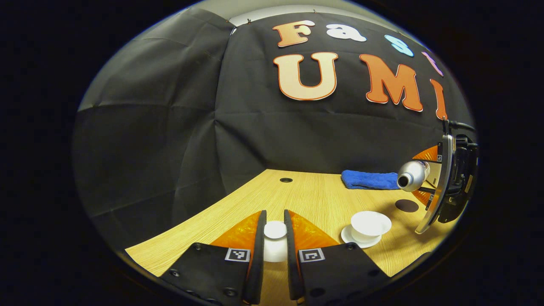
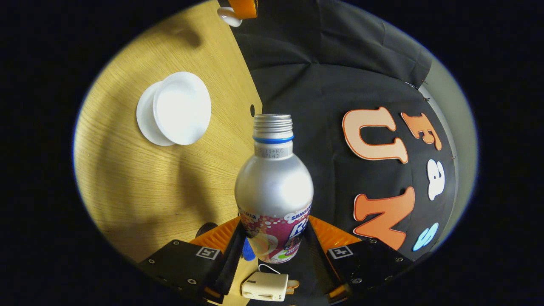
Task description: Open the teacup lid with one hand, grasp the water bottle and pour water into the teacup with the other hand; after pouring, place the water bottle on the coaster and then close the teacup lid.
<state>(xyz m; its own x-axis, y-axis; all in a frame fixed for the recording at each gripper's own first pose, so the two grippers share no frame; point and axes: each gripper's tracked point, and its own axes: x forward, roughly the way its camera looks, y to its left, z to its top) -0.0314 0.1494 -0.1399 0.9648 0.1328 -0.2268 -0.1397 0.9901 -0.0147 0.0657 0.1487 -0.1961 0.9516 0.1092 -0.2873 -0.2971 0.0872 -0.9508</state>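
Bottle: silver, uncapped, threaded neck, tipped toward open white teacup.

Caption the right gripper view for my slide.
Right gripper holds the uncapped water bottle tipped sideways toward the open teacup on its saucer.

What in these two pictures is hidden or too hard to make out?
- Water in the cup, left gripper view: seen from the side, its inside is hidden; in the right gripper view the inside looks plain white.
- Lid, left gripper view: the left gripper's fingers cover its sides.
- Bottle base, right gripper view: hidden between the right gripper's fingers.
- Coaster, left gripper view: small, partly behind the right gripper.
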